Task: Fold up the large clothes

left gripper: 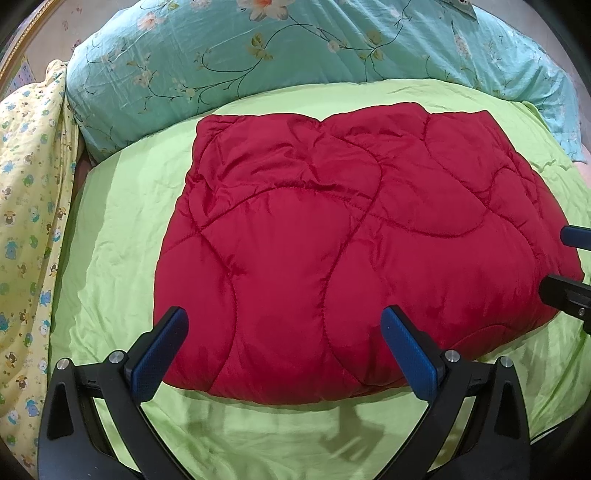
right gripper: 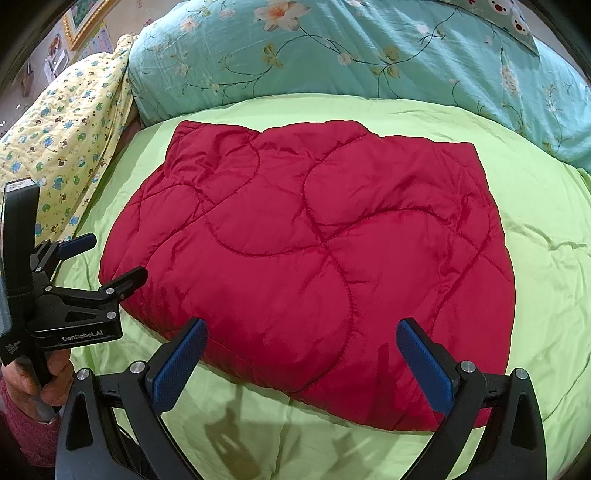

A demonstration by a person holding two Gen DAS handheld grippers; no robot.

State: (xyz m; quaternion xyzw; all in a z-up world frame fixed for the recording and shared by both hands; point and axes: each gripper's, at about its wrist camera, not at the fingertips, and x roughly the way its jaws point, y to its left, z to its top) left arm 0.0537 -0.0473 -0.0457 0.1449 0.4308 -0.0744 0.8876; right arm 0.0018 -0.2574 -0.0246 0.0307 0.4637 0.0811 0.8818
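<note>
A red quilted padded garment [left gripper: 351,240] [right gripper: 314,258] lies folded into a rough rectangle, flat on the green bedsheet [left gripper: 110,240] [right gripper: 546,258]. My left gripper [left gripper: 284,314] is open above the garment's near edge, gripping nothing. It also shows at the left of the right wrist view, where the left gripper [right gripper: 112,258] is open just off the garment's left corner and held by a hand [right gripper: 37,387]. My right gripper [right gripper: 302,326] hovers open over the near right part of the garment. In the left wrist view the right gripper [left gripper: 561,262] enters from the right edge.
A teal floral duvet [left gripper: 258,66] [right gripper: 369,55] is bunched along the far side of the bed. A yellow cartoon-print blanket [left gripper: 26,184] [right gripper: 66,129] lies along the left side. Bare green sheet surrounds the garment. A gold-framed picture [right gripper: 85,18] hangs at the far left.
</note>
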